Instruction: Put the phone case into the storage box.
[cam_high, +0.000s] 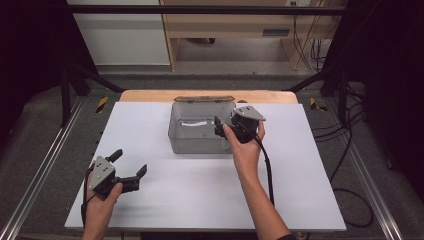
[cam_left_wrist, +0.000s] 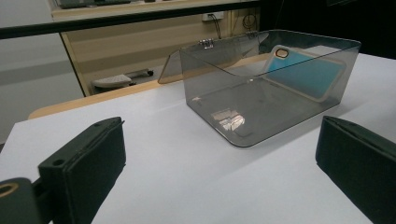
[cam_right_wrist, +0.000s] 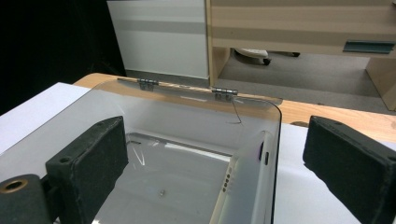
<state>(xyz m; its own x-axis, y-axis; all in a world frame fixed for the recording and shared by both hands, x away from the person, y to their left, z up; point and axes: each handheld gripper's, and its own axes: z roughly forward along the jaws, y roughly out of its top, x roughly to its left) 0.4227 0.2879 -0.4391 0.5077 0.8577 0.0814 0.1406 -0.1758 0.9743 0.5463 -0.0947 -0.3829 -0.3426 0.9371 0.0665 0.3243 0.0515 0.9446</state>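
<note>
A smoky clear plastic box (cam_high: 195, 145) stands on the white table top (cam_high: 165, 200), its hinged lid (cam_high: 204, 99) folded back behind it. Inside, a phone case (cam_left_wrist: 303, 74) with a white rim and blue back leans on edge against the box's right wall (cam_right_wrist: 275, 154). My right gripper (cam_high: 219, 127) hovers at that right rim, open. In the right gripper view the case (cam_right_wrist: 243, 186) and the wall stand between the wide jaws, touching neither pad. My left gripper (cam_high: 131, 162) rests open at the front left of the table, nothing between its jaws, pointing at the box (cam_left_wrist: 261, 107).
The wooden table edge (cam_high: 150, 95) runs behind the white top. Black frame bars (cam_high: 75, 80) stand at both sides. A cable (cam_high: 267, 170) trails from the right gripper along the forearm. Beyond are wooden furniture (cam_right_wrist: 299, 23) and floor.
</note>
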